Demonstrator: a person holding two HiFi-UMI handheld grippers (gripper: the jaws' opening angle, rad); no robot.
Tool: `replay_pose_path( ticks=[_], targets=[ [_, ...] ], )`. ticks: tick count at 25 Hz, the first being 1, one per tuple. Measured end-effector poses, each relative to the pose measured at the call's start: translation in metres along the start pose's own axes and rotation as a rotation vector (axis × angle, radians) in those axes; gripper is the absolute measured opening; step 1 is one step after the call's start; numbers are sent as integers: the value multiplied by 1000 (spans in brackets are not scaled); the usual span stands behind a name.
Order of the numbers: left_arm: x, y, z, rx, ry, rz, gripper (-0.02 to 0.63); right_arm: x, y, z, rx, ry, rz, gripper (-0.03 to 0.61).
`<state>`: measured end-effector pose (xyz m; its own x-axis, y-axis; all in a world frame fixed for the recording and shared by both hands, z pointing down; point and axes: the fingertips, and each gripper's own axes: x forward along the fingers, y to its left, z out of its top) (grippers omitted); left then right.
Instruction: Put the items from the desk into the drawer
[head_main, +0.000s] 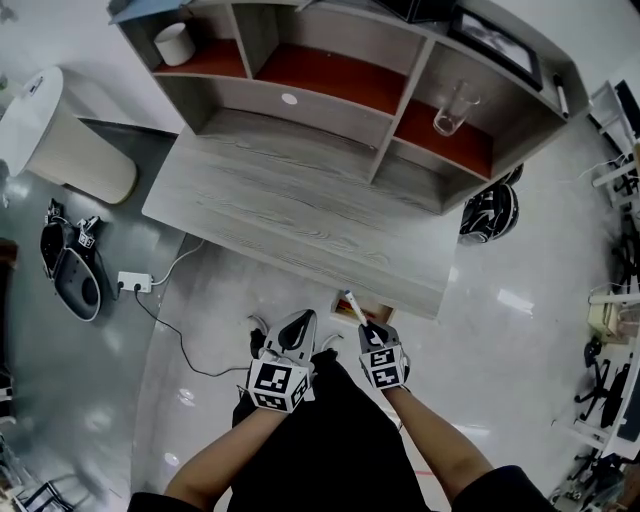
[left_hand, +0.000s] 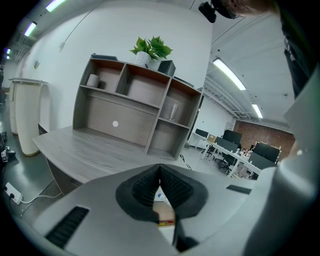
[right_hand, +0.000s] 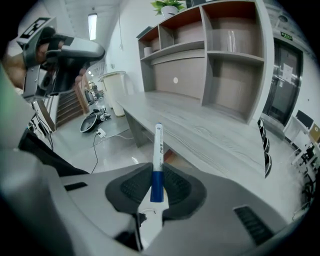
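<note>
While the right gripper pinches a white marker pen by its blue end, the tip points up and forward, probably so it can be lowered lengthwise. It hangs just off the front edge of the wooden desk, over a brown sliver under that edge that may be the open drawer; the head view is too small to be sure. The left gripper, its pads pressed together on nothing, waits alongside, perhaps ready to push the drawer.
</note>
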<state>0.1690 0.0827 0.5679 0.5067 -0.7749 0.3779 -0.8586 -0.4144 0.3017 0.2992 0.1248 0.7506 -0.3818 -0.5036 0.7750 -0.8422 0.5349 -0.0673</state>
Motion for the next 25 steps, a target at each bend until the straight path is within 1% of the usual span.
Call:
replay_pose_path(
  ticks=[11,15,17,21,25],
  targets=[
    [2,-1,-10,-14,34,29,14,30,3,-48,-127,120,35,78],
    [2,0,-17,-22,48,42,14,46,-1,-59,-123,148,41,77],
    [2,-1,-19,-11,53,44,14,55,-5,-62,-128,161,36,78],
    [1,-1,-21,22,60,44,14,71,-16,-76,-139,207,21,78],
    [0,5,-23,16,66,61,14,82,-30,-83,-147,241,-5,78]
  ],
)
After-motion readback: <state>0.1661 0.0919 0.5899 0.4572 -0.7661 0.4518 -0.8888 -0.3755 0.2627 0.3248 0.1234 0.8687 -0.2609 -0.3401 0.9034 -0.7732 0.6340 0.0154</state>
